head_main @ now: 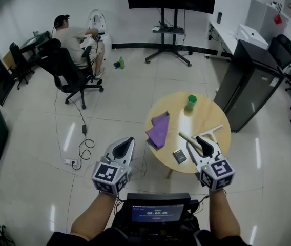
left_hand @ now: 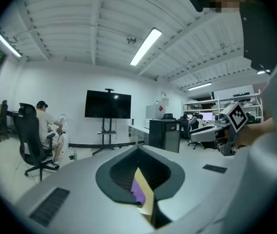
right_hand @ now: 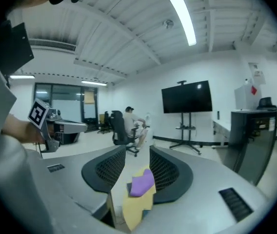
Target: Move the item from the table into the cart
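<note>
Hovering nearest, the left gripper has its fingers pressed together on nothing, over the floor just left of the round table. The right gripper hangs over the near rim, fingers parted and empty. The purple cloth lies on the tabletop beyond both sets of fingertips, untouched. A green cup stands farther back.

table: smooth pale wood | cloth: soft matt fabric | floor: glossy tile

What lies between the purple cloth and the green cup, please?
Nothing: in the head view, only bare round table separates the purple cloth and the green cup.
</note>
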Demonstrator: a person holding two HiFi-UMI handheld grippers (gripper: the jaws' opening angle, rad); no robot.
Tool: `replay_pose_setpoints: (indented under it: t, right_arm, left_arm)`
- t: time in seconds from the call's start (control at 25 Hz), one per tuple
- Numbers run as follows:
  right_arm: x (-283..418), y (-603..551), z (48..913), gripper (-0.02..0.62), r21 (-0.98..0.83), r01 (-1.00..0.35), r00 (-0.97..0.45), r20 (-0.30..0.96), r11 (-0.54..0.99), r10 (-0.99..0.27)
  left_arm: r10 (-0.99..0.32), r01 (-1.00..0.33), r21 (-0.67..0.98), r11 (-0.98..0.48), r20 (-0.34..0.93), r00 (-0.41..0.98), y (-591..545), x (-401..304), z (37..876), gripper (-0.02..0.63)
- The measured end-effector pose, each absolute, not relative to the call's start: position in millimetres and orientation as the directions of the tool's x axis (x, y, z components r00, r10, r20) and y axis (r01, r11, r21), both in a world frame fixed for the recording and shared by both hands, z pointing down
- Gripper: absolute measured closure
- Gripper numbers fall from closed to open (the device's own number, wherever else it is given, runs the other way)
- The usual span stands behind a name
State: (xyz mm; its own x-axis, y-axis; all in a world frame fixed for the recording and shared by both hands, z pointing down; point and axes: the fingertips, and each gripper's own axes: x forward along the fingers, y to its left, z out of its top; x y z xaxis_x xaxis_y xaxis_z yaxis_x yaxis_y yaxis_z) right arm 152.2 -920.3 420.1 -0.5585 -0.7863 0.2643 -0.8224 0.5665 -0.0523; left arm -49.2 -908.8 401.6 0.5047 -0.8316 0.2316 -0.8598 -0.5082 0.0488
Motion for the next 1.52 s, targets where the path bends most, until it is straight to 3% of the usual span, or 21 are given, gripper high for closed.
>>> replay_pose_setpoints:
  t: [0.08,0.16,0.32,0.48,0.72,0.96,1.52]
  right_arm:
    - [126,-955,430,0.447,-0.064,-0.776,-0.616,0.291,0.628,-0.732]
    - [99,-993,445,0.363,-0.041,-0.745,-0.637,0.34,0.666,-0.692]
    - [41,-1070,488,0.285,-0.022,-0.72,-0.636,0.423,0.694,-0.646]
    - [-24,-1129,536,0.155,-0.116,-0.701,-0.637,0.545,0.704,-0.544]
    - [-71,-1223,586,0.155,-0.118,-0.749,-0.551,0.657,0.652,-0.514]
    - [-66,-1281,651,0.155,-0.194,-0.784,-0.503,0.755,0.59,-0.42]
    - [-33,-1348,796,0.155,-0.164,-0.846,-0.359,0.879,0.508,-0.314]
  left_arm:
    - [-0.845,-0.876,0.022,-0.482,0.251,0.471,-937,-67,411,0.615]
    - [-0.855,-0.886,0.0,-0.463,0.262,0.447,-968,-87,421,0.614]
    - [-0.844,-0.883,0.04,-0.468,0.278,0.459,-1038,-136,453,0.614]
    - [-0.813,-0.845,0.021,-0.534,0.262,0.52,-1102,-187,469,0.614]
    - [-0.77,-0.822,0.062,-0.566,0.317,0.554,-1190,-237,501,0.614]
    - [-0.728,-0.817,0.124,-0.563,0.395,0.561,-1238,-221,550,0.614]
    - [-0.691,-0.828,0.17,-0.535,0.476,0.544,-1298,-185,627,0.614]
